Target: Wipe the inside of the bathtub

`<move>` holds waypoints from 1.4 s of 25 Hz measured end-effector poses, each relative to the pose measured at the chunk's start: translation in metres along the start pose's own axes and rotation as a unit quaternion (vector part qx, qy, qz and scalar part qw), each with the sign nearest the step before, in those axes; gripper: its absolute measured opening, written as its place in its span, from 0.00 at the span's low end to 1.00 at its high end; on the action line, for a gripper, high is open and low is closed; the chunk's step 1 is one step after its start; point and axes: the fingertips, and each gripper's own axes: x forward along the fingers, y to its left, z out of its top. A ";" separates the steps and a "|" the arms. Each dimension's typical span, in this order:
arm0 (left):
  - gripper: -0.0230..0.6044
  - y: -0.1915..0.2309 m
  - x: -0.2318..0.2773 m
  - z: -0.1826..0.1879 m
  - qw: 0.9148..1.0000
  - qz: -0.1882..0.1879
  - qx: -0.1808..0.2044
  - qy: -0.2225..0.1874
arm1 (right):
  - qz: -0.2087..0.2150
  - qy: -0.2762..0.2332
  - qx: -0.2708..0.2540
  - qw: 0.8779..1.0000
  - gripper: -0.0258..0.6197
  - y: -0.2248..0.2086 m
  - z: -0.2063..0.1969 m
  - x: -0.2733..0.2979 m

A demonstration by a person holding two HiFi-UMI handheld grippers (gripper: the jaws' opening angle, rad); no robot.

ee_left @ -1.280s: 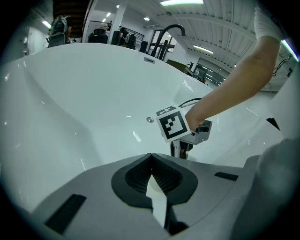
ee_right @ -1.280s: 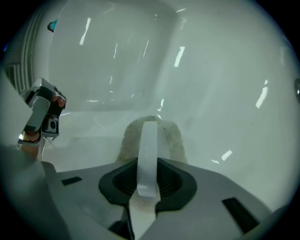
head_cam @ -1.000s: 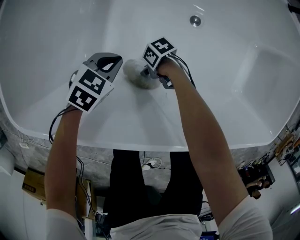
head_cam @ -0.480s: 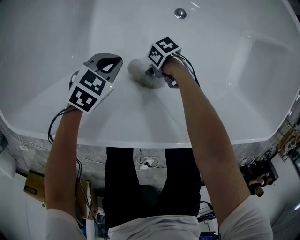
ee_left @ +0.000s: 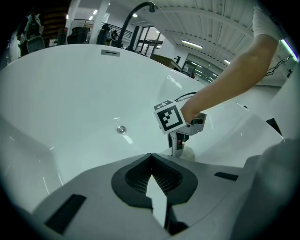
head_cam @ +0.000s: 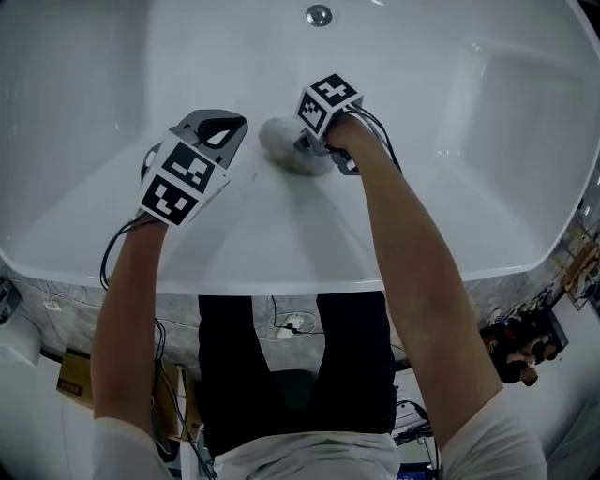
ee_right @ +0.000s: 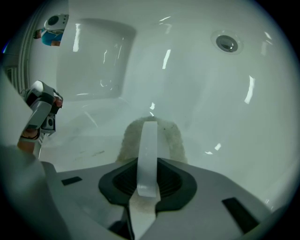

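The white bathtub [head_cam: 141,216] fills the head view, its drain [head_cam: 319,15] at the top. My right gripper [head_cam: 302,150] is shut on a pale fluffy wiping pad [head_cam: 281,141] that presses against the tub's inner wall. In the right gripper view the pad [ee_right: 176,140] bulges out on both sides of the white strip clamped between the jaws [ee_right: 147,154]. My left gripper [head_cam: 225,127] hovers just left of the pad, jaws shut with nothing between them [ee_left: 154,187]. It looks toward the right gripper [ee_left: 180,140] and the drain [ee_left: 121,129].
A recessed step [head_cam: 525,122] shapes the tub's right side. The near rim [head_cam: 281,277] runs across below my arms. A black faucet [ee_left: 136,11] arches over the far rim in the left gripper view. Cables and boxes [head_cam: 70,375] lie on the floor outside.
The tub has slid down in the head view and the drain has moved toward the top edge. The right gripper with the pad has shifted slightly right on the wall. The left gripper has barely moved.
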 end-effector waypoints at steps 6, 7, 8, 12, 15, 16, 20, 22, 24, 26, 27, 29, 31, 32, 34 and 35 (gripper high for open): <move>0.05 -0.036 0.032 0.028 1.000 -0.011 0.009 0.002 | -0.006 -0.005 0.004 1.000 0.18 -0.038 -0.034 -0.020; 0.05 -0.042 0.036 0.031 1.000 -0.013 0.010 0.003 | -0.006 -0.006 0.005 1.000 0.18 -0.042 -0.039 -0.022; 0.05 -0.047 0.040 0.034 1.000 -0.015 0.011 0.003 | -0.006 -0.008 0.006 1.000 0.18 -0.047 -0.043 -0.025; 0.05 -0.066 0.056 0.047 1.000 -0.019 0.016 0.002 | -0.007 -0.015 0.011 1.000 0.18 -0.065 -0.058 -0.033; 0.05 -0.080 0.067 0.054 0.999 -0.023 0.022 0.005 | -0.009 -0.020 0.009 1.000 0.18 -0.075 -0.069 -0.039; 0.05 -0.083 0.069 0.056 0.999 -0.024 0.024 0.006 | -0.009 -0.021 0.008 1.000 0.18 -0.077 -0.072 -0.041; 0.05 -0.101 0.082 0.070 0.999 -0.028 0.034 0.009 | -0.011 -0.025 0.007 1.000 0.18 -0.092 -0.088 -0.053; 0.05 -0.113 0.090 0.080 0.999 -0.030 0.037 0.009 | -0.013 -0.025 0.007 1.000 0.18 -0.104 -0.100 -0.060; 0.05 -0.121 0.099 0.087 0.999 -0.031 0.040 0.009 | -0.016 -0.025 0.009 1.000 0.18 -0.116 -0.110 -0.065; 0.05 -0.128 0.107 0.093 0.998 -0.034 0.042 0.010 | -0.018 -0.024 0.011 0.999 0.18 -0.128 -0.119 -0.069; 0.05 -0.132 0.111 0.097 0.998 -0.035 0.044 0.010 | -0.019 -0.023 0.013 0.999 0.18 -0.134 -0.124 -0.072; 0.05 -0.140 0.120 0.106 0.998 -0.036 0.046 0.011 | -0.021 -0.024 0.016 0.999 0.18 -0.147 -0.135 -0.078; 0.05 -0.148 0.127 0.114 0.998 -0.038 0.048 0.011 | -0.022 -0.027 0.019 0.999 0.18 -0.158 -0.144 -0.084; 0.05 -0.153 0.131 0.118 0.998 -0.040 0.050 0.010 | -0.023 -0.027 0.019 0.999 0.18 -0.163 -0.149 -0.086; 0.05 -0.166 0.143 0.132 0.997 -0.044 0.055 0.010 | -0.026 -0.028 0.020 0.999 0.18 -0.178 -0.162 -0.095; 0.05 -0.174 0.151 0.141 0.997 -0.047 0.057 0.010 | -0.027 -0.028 0.021 0.999 0.18 -0.189 -0.171 -0.101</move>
